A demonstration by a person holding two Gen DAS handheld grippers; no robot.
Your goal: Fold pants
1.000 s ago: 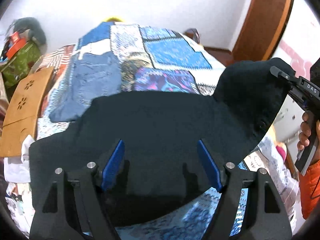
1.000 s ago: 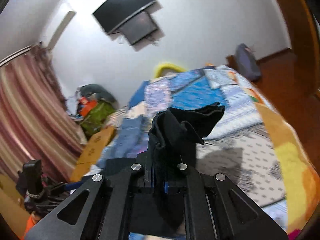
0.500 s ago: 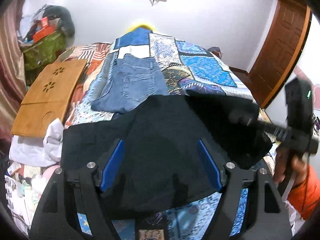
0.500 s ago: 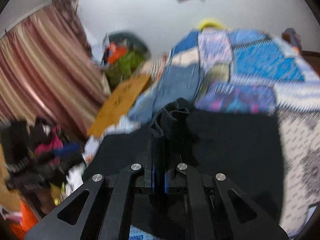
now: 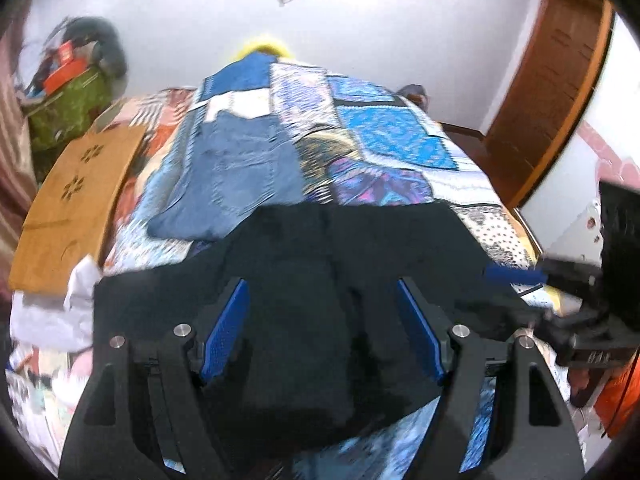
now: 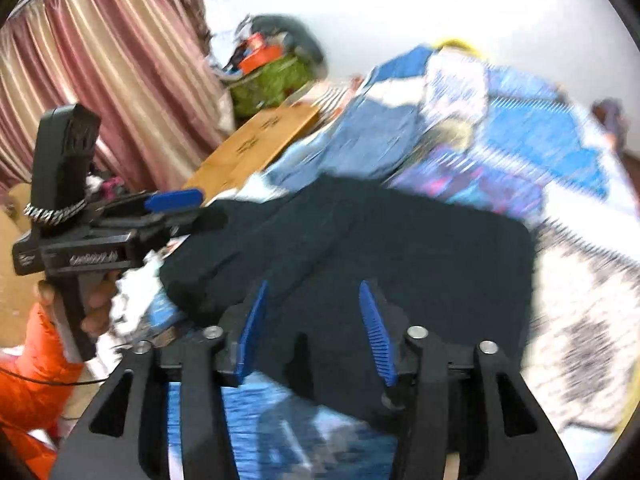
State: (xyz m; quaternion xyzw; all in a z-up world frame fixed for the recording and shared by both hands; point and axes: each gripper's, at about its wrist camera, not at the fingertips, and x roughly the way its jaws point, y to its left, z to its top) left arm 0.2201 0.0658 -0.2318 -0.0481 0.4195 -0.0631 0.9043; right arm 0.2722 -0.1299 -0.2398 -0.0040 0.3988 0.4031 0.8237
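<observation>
The black pants [image 5: 304, 280] lie folded over on the patchwork bedspread [image 5: 392, 144], near its front edge. My left gripper [image 5: 322, 320] hovers open above their near part, blue pads wide apart and nothing pinched. The right gripper [image 5: 516, 294] shows at the pants' right edge in the left wrist view. In the right wrist view the pants [image 6: 400, 248] spread under my right gripper [image 6: 314, 328]. Its jaws are opening, the pads stand apart and no cloth is pressed between them. The left gripper [image 6: 196, 210] shows at the left there, held by a hand in an orange sleeve [image 6: 36, 360].
Blue jeans [image 5: 236, 176] lie flat on the bed beyond the black pants. A wooden board [image 5: 76, 200] rests along the bed's left side, with white cloth [image 5: 44, 316] below it. A green bag [image 5: 68, 112] and striped curtains [image 6: 100, 60] stand left, a wooden door [image 5: 552, 80] right.
The right gripper carried a bunched part of the black pants across and down onto the rest, then its jaws parted and let it go. The left gripper stayed open, shifting slightly.
</observation>
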